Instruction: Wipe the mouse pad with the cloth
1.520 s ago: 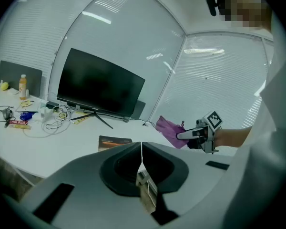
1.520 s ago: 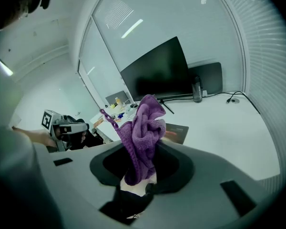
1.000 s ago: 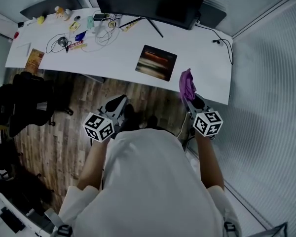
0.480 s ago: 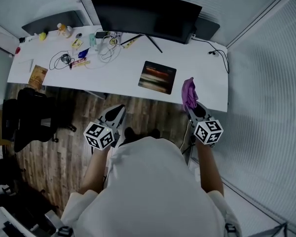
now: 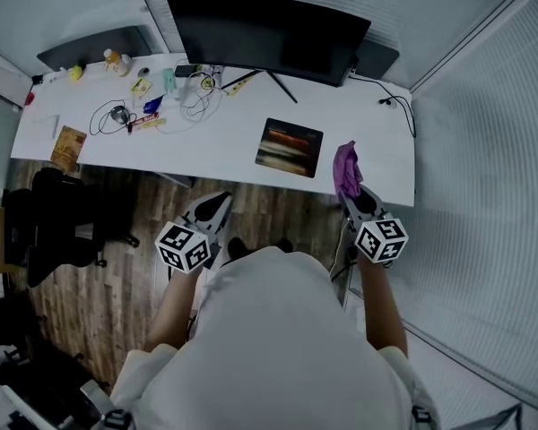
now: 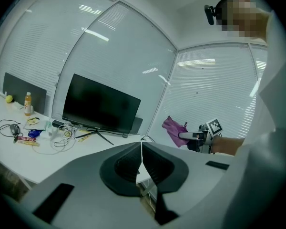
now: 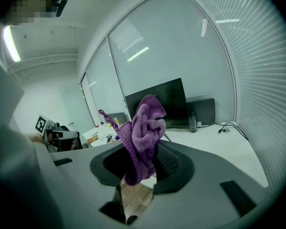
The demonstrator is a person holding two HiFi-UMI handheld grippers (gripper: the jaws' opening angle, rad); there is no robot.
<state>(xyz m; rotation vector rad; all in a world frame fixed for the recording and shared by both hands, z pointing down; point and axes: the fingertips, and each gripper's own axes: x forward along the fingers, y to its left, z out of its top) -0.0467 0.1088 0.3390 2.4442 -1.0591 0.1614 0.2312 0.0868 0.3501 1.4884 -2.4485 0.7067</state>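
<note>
Standing before the white desk (image 5: 224,146), we see a black office chair (image 5: 63,222) on the wooden floor (image 5: 117,285) at far left, and loose cables (image 5: 193,97) and small clutter on the desk's left part. Our left gripper (image 5: 213,206) hangs above the floor, short of the desk's front edge, its jaws pressed together with nothing between them (image 6: 141,156). A dark monitor (image 5: 269,34) stands at the desk's back. The mouse pad (image 5: 290,147) lies flat near the front edge, right of centre. Just to its right, and apart from it, our right gripper (image 5: 350,191) is clamped on the purple cloth (image 5: 345,168), which stands bunched up from the jaws (image 7: 144,128) over the desk's front edge.
</note>
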